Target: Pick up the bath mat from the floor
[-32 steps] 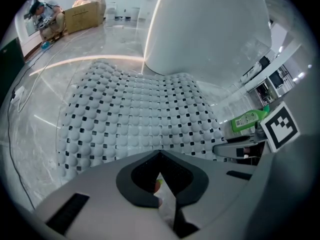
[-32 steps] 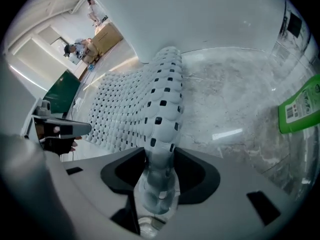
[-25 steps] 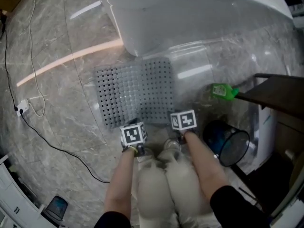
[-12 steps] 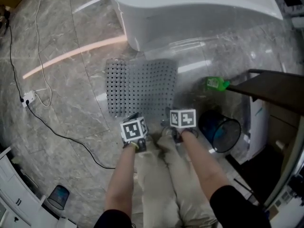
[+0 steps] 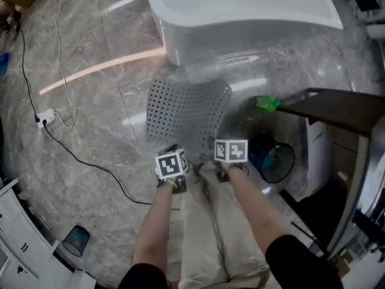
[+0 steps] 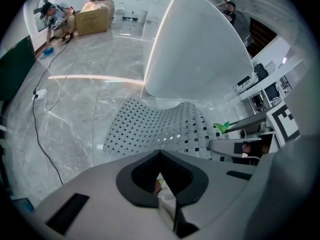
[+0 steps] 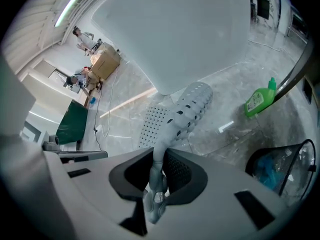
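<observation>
Left gripper point(image 6: 161, 181) points steeply down, with its jaws together on the near left corner of the bath mat point(image 5: 189, 110); a pale strip of the edge sits pinched between them. To its left, a black cable point(image 5: 78, 155) runs over the floor point(image 5: 90, 71), well apart from the mat, so it is not in the way.

In the middle, the grey perforated mat rises from the floor toward the person. Its near edge is raised at both corners, the sheet bows in a soft hump, and the far edge seems to lie on the floor, just beside the white bathtub point(image 5: 240, 11). I think that a grip at two corners is chosen because the mat is limp: from one point only it would fold and swing.

Right gripper point(image 7: 156, 194) holds the near right corner. Its jaws have just been closing, and the mat's edge stands between them, squeezed into a thin fold.

Further right, a green bottle point(image 5: 264, 104) lies on the floor and a wire bin point(image 5: 283, 161) stands near the right hand. The lift looks partly done; the far edge must still come off the floor.
</observation>
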